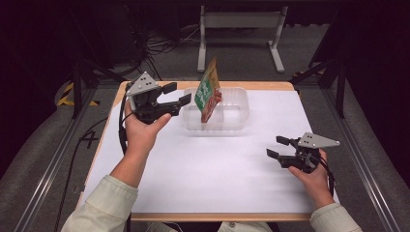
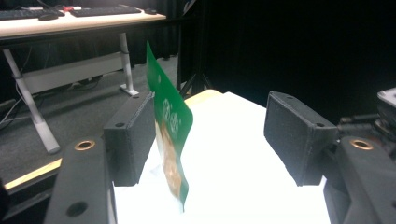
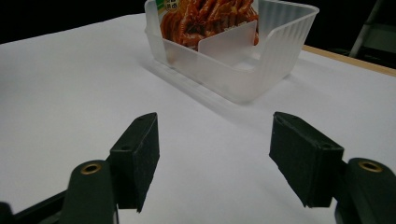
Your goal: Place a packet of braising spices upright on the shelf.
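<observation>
I see the snack pouch (image 1: 208, 91) standing upright in the clear plastic bin (image 1: 240, 116) at the far middle of the white table (image 1: 203, 169). My left gripper (image 1: 176, 95) sits just left of the bin, jaws spread and released; the pouch edge is near its left pad, not pinched. The right gripper (image 1: 275, 146) is well apart at the near right, jaws wide, gripping nothing.

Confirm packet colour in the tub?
Green top, red-orange food print below on the packet, standing in the clear tub. Best in high view.
</observation>
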`<state>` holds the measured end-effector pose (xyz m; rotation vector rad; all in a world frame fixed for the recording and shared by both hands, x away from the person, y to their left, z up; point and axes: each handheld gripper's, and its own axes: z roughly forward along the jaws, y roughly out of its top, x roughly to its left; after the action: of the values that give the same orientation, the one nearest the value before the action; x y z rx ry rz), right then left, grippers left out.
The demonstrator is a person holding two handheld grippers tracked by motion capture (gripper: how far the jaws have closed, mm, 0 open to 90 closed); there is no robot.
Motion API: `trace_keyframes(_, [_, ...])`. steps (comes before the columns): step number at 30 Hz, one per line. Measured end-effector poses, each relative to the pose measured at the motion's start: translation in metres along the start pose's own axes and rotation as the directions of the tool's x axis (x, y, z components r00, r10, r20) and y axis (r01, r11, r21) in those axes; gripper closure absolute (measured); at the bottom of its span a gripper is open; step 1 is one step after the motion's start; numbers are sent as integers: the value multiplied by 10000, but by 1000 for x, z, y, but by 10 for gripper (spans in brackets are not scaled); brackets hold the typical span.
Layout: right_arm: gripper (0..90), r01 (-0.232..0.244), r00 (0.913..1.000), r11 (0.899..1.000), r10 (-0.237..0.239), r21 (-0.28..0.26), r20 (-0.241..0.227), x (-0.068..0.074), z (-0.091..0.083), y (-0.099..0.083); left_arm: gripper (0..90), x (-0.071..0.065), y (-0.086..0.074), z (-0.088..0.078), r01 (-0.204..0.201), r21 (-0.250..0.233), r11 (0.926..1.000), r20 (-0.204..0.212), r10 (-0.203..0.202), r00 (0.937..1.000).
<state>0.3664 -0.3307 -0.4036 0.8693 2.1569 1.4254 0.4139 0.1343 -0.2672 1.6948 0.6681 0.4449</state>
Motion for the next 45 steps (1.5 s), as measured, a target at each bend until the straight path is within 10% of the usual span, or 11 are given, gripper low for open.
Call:
trace_keyframes(13, [322,-164,9995,9998,167,108,-254,-2,-2,0,288,2,-29,-33,119,-67,9999,454,-116,9989])
trace_keyframes(39, [315,-235,9990,9996,241,163,-375,-5,-2,-5,301,7,-115,-43,-2,858,9963,328,-26,9995])
trace_keyframes(45, [313,-180,9990,9995,191,265,-405,-4,1,-7,328,9,-145,-39,540,680,9962,236,-557,9982])
